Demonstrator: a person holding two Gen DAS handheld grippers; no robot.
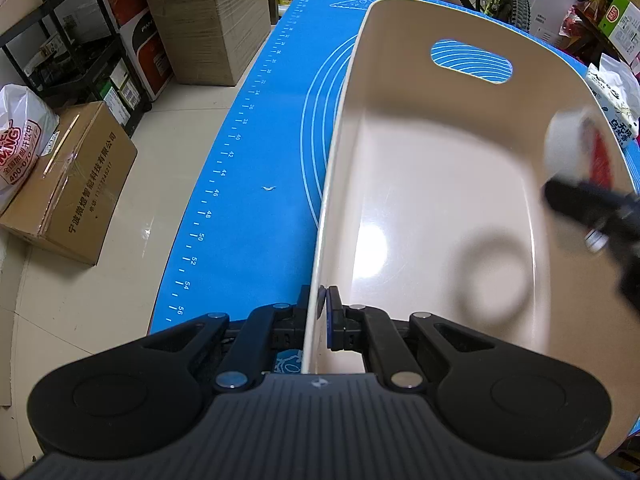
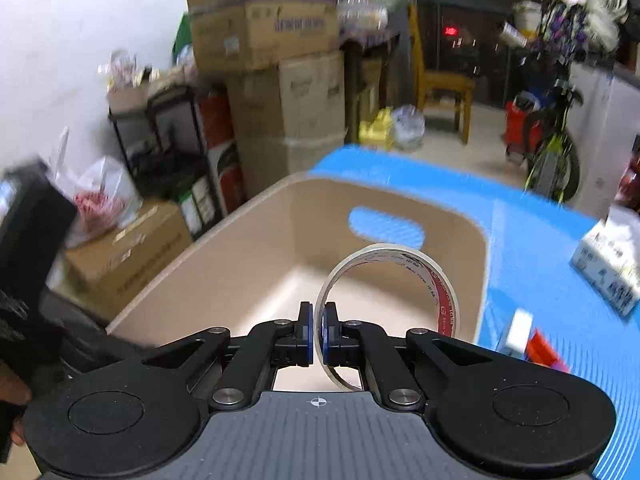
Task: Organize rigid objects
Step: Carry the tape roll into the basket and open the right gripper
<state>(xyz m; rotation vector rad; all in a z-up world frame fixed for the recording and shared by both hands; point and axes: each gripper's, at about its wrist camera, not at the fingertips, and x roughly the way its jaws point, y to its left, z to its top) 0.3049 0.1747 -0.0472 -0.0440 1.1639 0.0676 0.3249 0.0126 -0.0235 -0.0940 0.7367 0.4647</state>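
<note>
Right wrist view: my right hand-held gripper (image 2: 319, 330) is closed on the clear tape roll (image 2: 386, 286); my left hand-held gripper (image 1: 322, 306) pinches the beige plastic bin's wall (image 1: 340, 152).

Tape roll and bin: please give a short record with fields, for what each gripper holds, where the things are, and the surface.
left gripper: shut on the near wall of the beige bin
right gripper: shut on the band of the tape roll
tape roll position: held upright, above the bin's inside, not yet set down
bin content: no item seen on its floor, only the roll's shadow
bin handle: oval cutout in the far wall
surface: blue measuring mat
beside bin: tissue pack on the mat, right side
</note>
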